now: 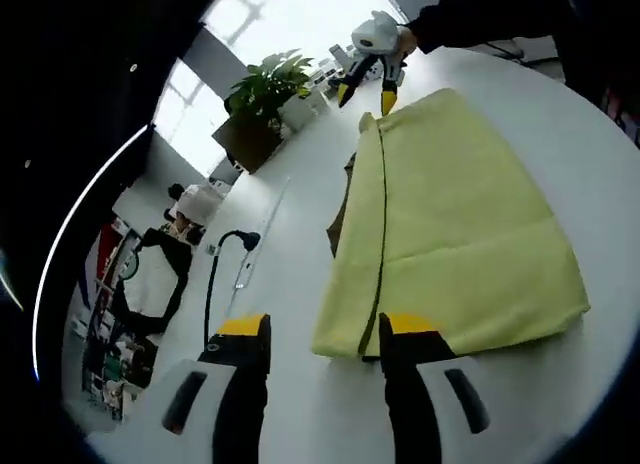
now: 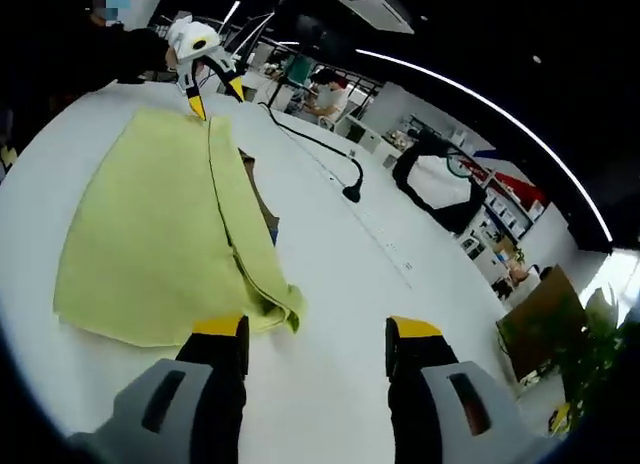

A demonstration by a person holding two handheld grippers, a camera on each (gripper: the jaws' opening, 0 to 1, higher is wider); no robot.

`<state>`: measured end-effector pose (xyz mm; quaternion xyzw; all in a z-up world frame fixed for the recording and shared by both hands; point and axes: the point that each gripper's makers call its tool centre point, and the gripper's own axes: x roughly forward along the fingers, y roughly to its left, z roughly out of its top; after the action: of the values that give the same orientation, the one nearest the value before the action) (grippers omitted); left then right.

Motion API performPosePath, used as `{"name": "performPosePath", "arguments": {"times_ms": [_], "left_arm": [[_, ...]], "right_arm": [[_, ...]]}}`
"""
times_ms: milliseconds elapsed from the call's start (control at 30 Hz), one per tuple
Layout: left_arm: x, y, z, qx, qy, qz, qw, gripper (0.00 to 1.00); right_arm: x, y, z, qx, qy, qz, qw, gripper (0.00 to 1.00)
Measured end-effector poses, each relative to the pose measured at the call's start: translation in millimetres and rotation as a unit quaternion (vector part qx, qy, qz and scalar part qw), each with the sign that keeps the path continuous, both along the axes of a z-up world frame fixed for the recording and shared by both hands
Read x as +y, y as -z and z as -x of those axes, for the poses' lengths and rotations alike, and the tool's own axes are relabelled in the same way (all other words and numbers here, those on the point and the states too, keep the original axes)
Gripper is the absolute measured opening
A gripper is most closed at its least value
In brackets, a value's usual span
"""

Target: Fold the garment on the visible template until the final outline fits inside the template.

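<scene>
We see the yellow-green garment (image 1: 450,224) lying folded on the white table (image 1: 300,214), a seam running along its length and a brown template edge (image 1: 340,219) poking out from under one side. In the left gripper view the left gripper (image 1: 325,329) has its jaws spread at the garment's near edge, with the right gripper (image 1: 366,94) at the far end. In the right gripper view the right gripper (image 2: 315,334) is spread too — one tip over the garment's (image 2: 160,244) near corner — the left gripper (image 2: 215,96) sits at the far edge, and a black cable (image 2: 310,139) crosses the table (image 2: 330,404).
</scene>
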<state>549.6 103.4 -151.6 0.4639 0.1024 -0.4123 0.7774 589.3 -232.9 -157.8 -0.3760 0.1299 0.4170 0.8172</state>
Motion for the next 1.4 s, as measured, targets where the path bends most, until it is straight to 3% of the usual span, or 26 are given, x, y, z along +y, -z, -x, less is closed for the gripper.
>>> {"name": "performPosePath", "arguments": {"times_ms": [67,167,233,367,467,533,633,733,833,867,933,967,1033,1100,1167,1233,1267,1300,1333,1400], "left_arm": [[-2,7.7,0.8,0.02,0.0,0.005,0.9998,0.47],[0,13.2,-4.6,0.019,-0.003,0.0,0.9998,0.44],[4,16.1,-7.7,0.032,-0.014,0.007,0.9994,0.36],[5,22.9,-5.8,0.044,-0.007,-0.002,0.999,0.23],[5,27.7,-1.8,0.058,-0.004,-0.001,0.9983,0.13],[7,30.6,0.5,0.062,-0.003,-0.007,0.9981,0.04],[9,29.8,1.3,0.064,-0.006,0.001,0.998,0.02],[8,22.4,-1.3,0.077,-0.028,0.041,0.9957,0.02],[8,12.7,-5.1,0.093,-0.042,0.083,0.9913,0.01],[9,9.9,-6.7,0.108,-0.056,0.104,0.9871,0.01],[11,3.4,-13.3,0.112,-0.072,0.134,0.9821,0.01],[14,1.0,-17.9,0.129,-0.096,0.161,0.9737,0.01],[14,-1.1,-21.5,0.15,-0.107,0.186,0.965,0.01],[16,-1.0,-26.6,0.145,-0.107,0.183,0.9665,0.01],[17,1.7,-30.3,0.169,-0.131,0.21,0.9539,0.01],[20,3.3,-37.4,0.2,-0.168,0.253,0.9316,0.01],[24,3.4,-41.9,0.19,-0.182,0.256,0.9301,0.01],[25,5.7,-43.5,0.174,-0.169,0.24,0.94,0.01],[24,7.0,-43.7,0.177,-0.169,0.245,0.9379,0.01],[20,9.4,-46.1,0.208,-0.184,0.284,0.9177,0.01]], "right_arm": [[7,-0.7,0,-0.001,-0.012,-0.002,0.9999,0.45],[12,6.7,1,0.005,-0.022,0.022,0.9995,0.35],[15,9.6,1,0.007,-0.022,0.029,0.9993,0.23],[18,12.3,-1,0.015,-0.024,0.032,0.9991,0.13],[18,13.7,1,0.014,-0.029,0.035,0.9989,0.0],[18,13.8,0,0.014,-0.027,0.035,0.9989,0.0],[17,12.1,-1,0.024,-0.022,0.025,0.9992,0.0],[14,7.6,-3,0.039,-0.006,0.005,0.9992,0.0],[12,0.3,-5,0.065,0.019,-0.037,0.997,0.0],[12,-1.2,-6,0.076,0.027,-0.05,0.9955,0.0],[13,-6.7,-8,0.108,0.054,-0.095,0.9882,0.0],[12,-8.9,-11,0.123,0.071,-0.118,0.9828,0.0],[9,-7.7,-15,0.141,0.09,-0.13,0.9772,0.0],[8,-5.6,-18,0.149,0.096,-0.134,0.9751,0.0],[9,-3.4,-20,0.162,0.107,-0.147,0.9697,0.0],[12,-1.7,-21,0.196,0.13,-0.187,0.9538,0.0],[12,-1.6,-23,0.203,0.138,-0.199,0.9489,0.0],[12,-1.9,-25,0.207,0.143,-0.212,0.9444,0.0],[13,-1.0,-26,0.217,0.151,-0.223,0.9382,0.0],[11,2.7,-30,0.233,0.169,-0.234,0.9287,0.0]]}}
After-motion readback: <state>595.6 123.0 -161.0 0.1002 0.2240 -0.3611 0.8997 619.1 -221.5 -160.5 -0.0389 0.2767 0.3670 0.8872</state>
